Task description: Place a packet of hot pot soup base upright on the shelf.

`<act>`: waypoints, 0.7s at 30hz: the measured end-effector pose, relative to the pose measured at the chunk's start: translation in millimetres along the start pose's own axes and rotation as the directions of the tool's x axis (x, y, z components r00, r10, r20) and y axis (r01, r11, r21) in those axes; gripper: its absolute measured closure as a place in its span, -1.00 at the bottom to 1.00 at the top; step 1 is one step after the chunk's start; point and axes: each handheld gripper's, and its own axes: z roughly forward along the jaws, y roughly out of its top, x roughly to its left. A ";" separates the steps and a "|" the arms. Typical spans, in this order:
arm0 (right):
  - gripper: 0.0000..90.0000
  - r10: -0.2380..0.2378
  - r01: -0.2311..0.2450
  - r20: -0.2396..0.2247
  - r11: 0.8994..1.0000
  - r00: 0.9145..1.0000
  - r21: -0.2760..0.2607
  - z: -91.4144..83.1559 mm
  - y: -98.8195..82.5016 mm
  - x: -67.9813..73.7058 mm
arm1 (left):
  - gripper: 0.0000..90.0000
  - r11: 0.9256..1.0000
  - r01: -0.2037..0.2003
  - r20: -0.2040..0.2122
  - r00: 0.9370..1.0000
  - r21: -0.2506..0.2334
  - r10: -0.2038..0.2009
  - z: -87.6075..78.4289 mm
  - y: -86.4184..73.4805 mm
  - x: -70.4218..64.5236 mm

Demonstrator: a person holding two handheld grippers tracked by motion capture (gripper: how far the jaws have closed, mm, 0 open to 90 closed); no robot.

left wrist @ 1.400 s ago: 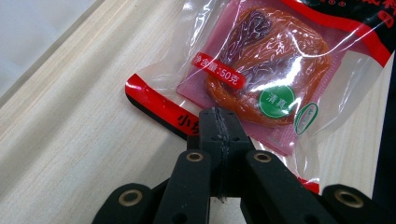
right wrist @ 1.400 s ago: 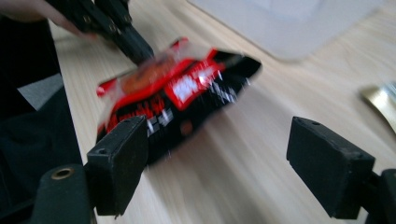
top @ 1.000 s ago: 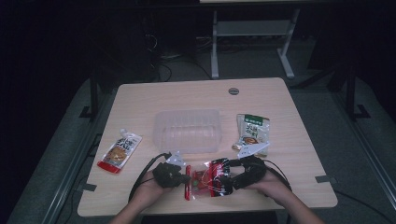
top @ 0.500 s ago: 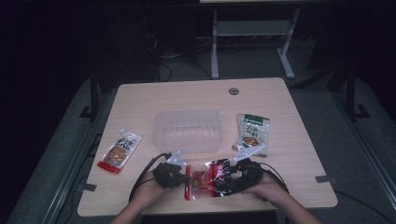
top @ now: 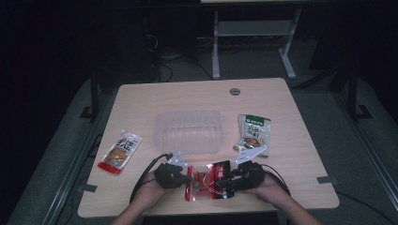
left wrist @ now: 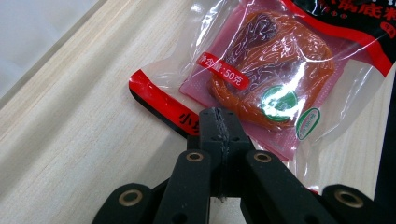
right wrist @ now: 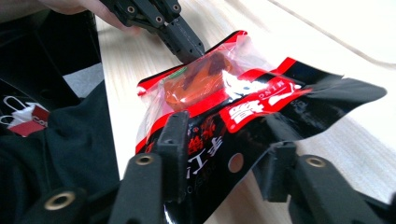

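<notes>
Three pouches; one tub; two grippers.

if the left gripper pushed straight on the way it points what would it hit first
The left gripper is shut on the red sauce packet, so it would plough into the packet's orange block at once. Beyond that lies the right gripper, which has the black end between its jaws, depth uncertain.

Between the tongs: packet clear, red-edged, black top, white lettering, orange-brown contents, green round seal. Tongs black. Beyond them: clear tub, green-white pouch, red-orange pouch.
</notes>
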 end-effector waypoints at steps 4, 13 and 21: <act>0.57 -0.024 0.024 0.009 1.000 1.000 0.002 1.3 0.7 3.1 | 1.00 1.000 0.000 -0.001 1.000 -0.001 0.000 0.1 0.1 -0.1; 0.95 -0.070 0.069 0.012 0.997 0.998 0.024 5.2 1.5 5.5 | 1.00 1.000 -0.001 0.002 1.000 0.002 0.001 0.1 0.5 0.2; 0.99 -0.065 0.065 -0.014 0.998 0.998 0.011 4.2 2.5 4.2 | 1.00 1.000 -0.001 0.000 1.000 0.000 0.001 0.0 0.2 0.2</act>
